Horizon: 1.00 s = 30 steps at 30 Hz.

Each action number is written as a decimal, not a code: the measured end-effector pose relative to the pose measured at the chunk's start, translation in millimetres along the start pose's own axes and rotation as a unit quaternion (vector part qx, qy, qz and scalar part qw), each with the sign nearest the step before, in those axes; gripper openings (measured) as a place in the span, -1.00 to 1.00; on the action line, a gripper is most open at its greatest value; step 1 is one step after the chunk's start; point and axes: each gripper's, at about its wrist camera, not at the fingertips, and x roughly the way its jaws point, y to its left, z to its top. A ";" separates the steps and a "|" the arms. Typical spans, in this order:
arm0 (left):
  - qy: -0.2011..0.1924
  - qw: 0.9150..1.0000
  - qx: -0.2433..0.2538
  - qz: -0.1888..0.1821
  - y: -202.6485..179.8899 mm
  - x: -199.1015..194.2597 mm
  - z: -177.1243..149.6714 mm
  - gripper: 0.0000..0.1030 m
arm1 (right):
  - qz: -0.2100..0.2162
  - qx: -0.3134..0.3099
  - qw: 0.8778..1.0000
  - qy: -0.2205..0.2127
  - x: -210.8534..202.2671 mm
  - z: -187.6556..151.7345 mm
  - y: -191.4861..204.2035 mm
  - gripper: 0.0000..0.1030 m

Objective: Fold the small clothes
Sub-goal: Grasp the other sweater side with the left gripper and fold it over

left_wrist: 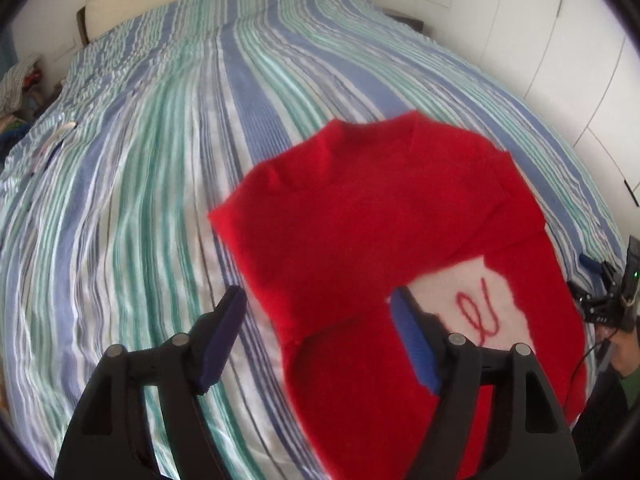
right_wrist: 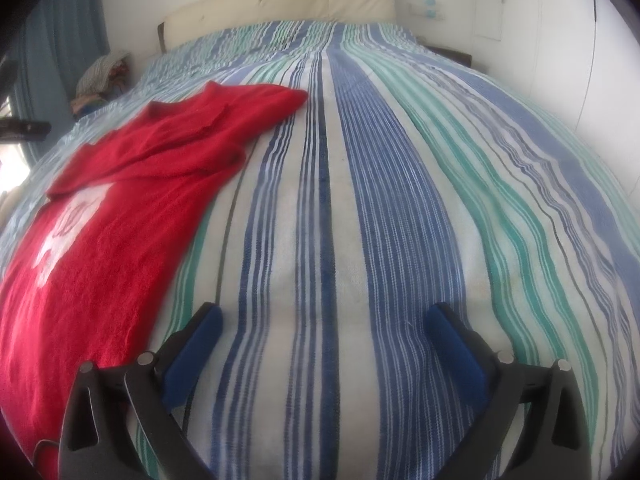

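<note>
A small red sweater (left_wrist: 360, 216) with a white patch and red stitching lies flat on the striped bedspread (left_wrist: 160, 160). One sleeve is folded across its chest. My left gripper (left_wrist: 318, 300) is open and empty, hovering over the sweater's left edge. The sweater also shows in the right wrist view (right_wrist: 120, 200), at the left. My right gripper (right_wrist: 324, 316) is open and empty over bare bedspread (right_wrist: 360, 200), to the right of the sweater. The right gripper also shows at the far right edge of the left wrist view (left_wrist: 612, 292).
A cream headboard (right_wrist: 280, 4) stands at the far end of the bed. A heap of clothes (right_wrist: 104, 76) lies beside the bed at the far left. White wardrobe doors (left_wrist: 560, 40) line the right side. A small white object (left_wrist: 60, 132) lies on the bedspread's left part.
</note>
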 end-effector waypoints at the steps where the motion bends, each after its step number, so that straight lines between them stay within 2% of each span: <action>1: 0.012 1.000 0.008 0.005 0.0 8.8 -13.2 0.49 | 0.000 0.000 1.000 0.000 0.0 0.0 0.0 0.96; 2: 0.023 1.000 0.014 0.012 -0.9 17.9 -24.4 0.49 | 0.000 0.000 1.000 0.000 0.1 0.1 0.2 0.97; 4: 0.039 0.999 0.021 0.028 -2.1 39.0 -34.7 0.36 | -0.002 -0.001 1.000 0.000 0.4 0.0 0.6 0.97; 5: 0.036 0.998 0.022 0.039 -3.1 46.0 -36.8 0.22 | -0.004 -0.002 1.000 -0.001 1.1 0.1 0.6 0.97; 7: 0.001 0.998 0.008 0.057 -1.9 51.1 -34.4 0.13 | -0.007 -0.004 1.000 -0.001 1.6 -0.1 1.6 0.97; 8: -0.025 0.997 -0.009 0.072 0.1 49.9 -33.0 -0.21 | -0.007 -0.004 1.000 -0.002 1.6 -0.4 2.0 0.97; 9: -0.044 0.995 -0.033 0.088 4.1 49.1 -34.2 -0.86 | -0.008 -0.004 1.000 -0.004 1.2 -0.7 1.8 0.97; 11: -0.062 0.990 -0.097 0.081 16.2 49.9 -43.8 -0.89 | -0.007 -0.003 1.000 -0.006 0.7 -1.1 1.6 0.97; 12: -0.068 0.988 -0.109 0.082 17.6 51.7 -52.1 -0.90 | -0.007 -0.003 1.000 -0.008 0.3 -1.9 1.3 0.97; 15: -0.080 0.986 -0.115 0.085 17.1 55.8 -72.2 -0.90 | -0.007 -0.003 1.000 -0.009 -0.3 -2.8 0.9 0.97; 18: -0.078 0.986 -0.125 0.077 19.8 53.4 -71.8 -0.90 | -0.005 -0.003 1.000 -0.007 0.4 -2.7 0.7 0.98; 23: -0.075 0.986 -0.121 0.082 18.5 51.9 -73.6 -0.82 | -0.005 -0.002 1.000 -0.005 0.7 -1.8 0.3 0.98; 25: -0.079 0.985 -0.128 0.089 19.2 44.7 -79.3 -0.62 | -0.004 -0.002 1.000 -0.006 0.9 -1.5 0.1 0.98; 26: -0.084 0.982 -0.135 0.104 20.0 38.4 -83.1 -0.22 | -0.004 -0.002 1.000 -0.006 0.9 -1.4 -0.1 0.98; 27: -0.088 0.978 -0.143 0.125 20.6 30.9 -88.1 0.33 | -0.004 -0.002 1.000 -0.006 0.9 -1.3 -0.2 0.98; 28: -0.095 0.973 -0.152 0.147 22.1 23.0 -93.6 0.54 | -0.004 -0.002 1.000 -0.006 0.9 -1.5 -0.2 0.98; 29: -0.102 0.970 -0.158 0.156 23.8 14.2 -100.7 0.67 | -0.003 -0.002 1.000 -0.005 1.0 -1.4 -0.1 0.98; 30: -0.105 0.969 -0.162 0.152 25.3 5.2 -108.0 0.67 | -0.003 -0.002 1.000 -0.005 0.8 -1.6 0.0 0.98</action>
